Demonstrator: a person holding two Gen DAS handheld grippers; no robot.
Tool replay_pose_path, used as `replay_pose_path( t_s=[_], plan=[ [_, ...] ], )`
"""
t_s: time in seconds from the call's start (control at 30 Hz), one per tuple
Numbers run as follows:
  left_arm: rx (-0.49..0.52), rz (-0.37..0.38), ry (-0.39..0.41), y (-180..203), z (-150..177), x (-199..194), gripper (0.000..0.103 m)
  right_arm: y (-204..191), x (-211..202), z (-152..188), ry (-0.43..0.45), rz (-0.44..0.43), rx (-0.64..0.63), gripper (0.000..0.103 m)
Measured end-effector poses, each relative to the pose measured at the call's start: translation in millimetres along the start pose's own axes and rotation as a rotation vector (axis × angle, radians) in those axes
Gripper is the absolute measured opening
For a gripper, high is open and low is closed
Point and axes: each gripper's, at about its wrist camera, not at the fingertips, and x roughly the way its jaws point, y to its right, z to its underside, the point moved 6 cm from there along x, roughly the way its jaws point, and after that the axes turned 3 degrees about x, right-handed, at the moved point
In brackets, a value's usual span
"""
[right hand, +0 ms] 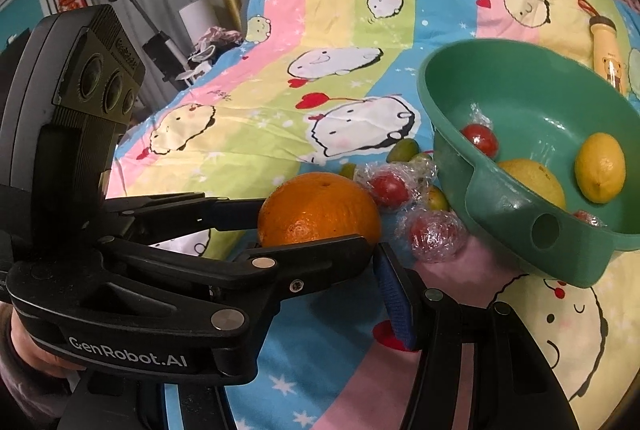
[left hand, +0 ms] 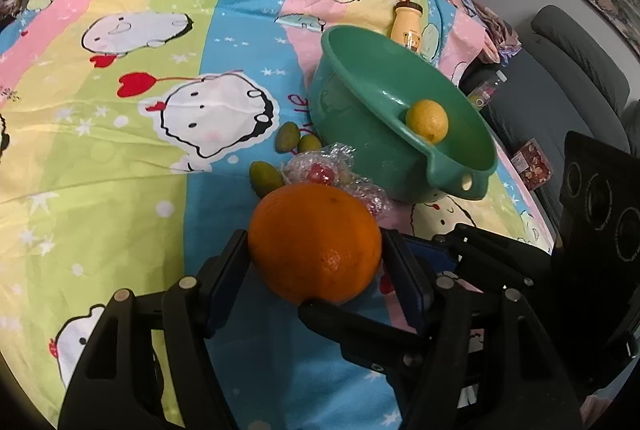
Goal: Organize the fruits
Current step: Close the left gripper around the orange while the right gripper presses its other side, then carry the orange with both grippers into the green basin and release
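My left gripper (left hand: 316, 258) is shut on a large orange (left hand: 314, 242) and holds it just above the cloth, short of the green bowl (left hand: 360, 102). The same orange (right hand: 318, 210) shows in the right wrist view, clamped between the left gripper's fingers (right hand: 304, 254). The bowl (right hand: 472, 86) holds two lemons (right hand: 600, 166) and wrapped red fruits (right hand: 480, 138). Wrapped red fruits (right hand: 434, 234) and small green fruits (left hand: 287, 137) lie on the cloth beside the bowl. My right gripper (right hand: 320, 314) is open and empty; only its right finger (right hand: 394, 302) shows clearly.
A colourful cartoon bedsheet (left hand: 120, 158) covers the surface. A yellow bottle (left hand: 406, 20) lies behind the bowl. A dark sofa (left hand: 560, 70) stands beyond the right edge, with a red box (left hand: 532, 162) near it.
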Motion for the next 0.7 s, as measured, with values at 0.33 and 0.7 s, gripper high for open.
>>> replay_pose_path(
  t_s=[0.33,0.7],
  plan=[
    [0.052,-0.059,0.058,13,-1,-31,0.067,-21,-25,-3,0.067,-0.027,-0.059,0.059],
    [0.095,-0.099,0.113,31,-10,-52,0.067,-27,-51,-10,0.125,-0.046,-0.081,0.059]
  ],
)
